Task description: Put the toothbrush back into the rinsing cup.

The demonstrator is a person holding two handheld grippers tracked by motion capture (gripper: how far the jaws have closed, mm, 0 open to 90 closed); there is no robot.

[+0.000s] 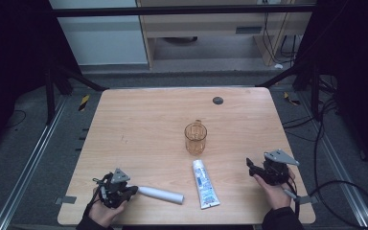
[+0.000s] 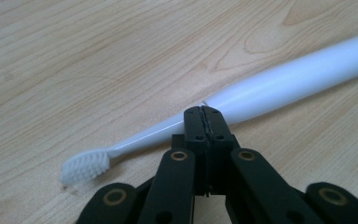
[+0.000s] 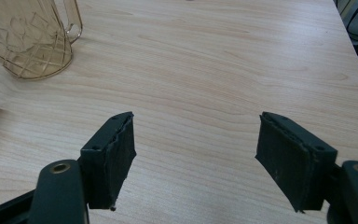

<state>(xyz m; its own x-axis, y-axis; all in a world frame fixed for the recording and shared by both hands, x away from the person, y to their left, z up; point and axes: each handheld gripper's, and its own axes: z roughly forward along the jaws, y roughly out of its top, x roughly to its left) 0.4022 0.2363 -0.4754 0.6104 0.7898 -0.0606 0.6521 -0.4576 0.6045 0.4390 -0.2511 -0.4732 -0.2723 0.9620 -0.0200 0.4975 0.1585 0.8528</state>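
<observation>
A white electric toothbrush (image 1: 160, 194) lies flat near the table's front edge. In the left gripper view its handle (image 2: 284, 77) runs to the upper right and its bristle head (image 2: 86, 165) points lower left. My left gripper (image 2: 204, 114) is shut, pads pressed together, with its tips right against the brush's thin neck and nothing between them. It sits at the front left (image 1: 134, 189). My right gripper (image 3: 196, 154) stands open over bare wood at the front right (image 1: 251, 166). An amber glass mug (image 1: 195, 138) stands upright mid-table, up and left of the right jaws (image 3: 28, 37).
A white toothpaste tube (image 1: 204, 184) lies lengthwise between the two grippers, in front of the mug. A small dark round disc (image 1: 217, 100) sits near the table's far edge. The wooden table (image 1: 139, 124) has dark floor and cables around it.
</observation>
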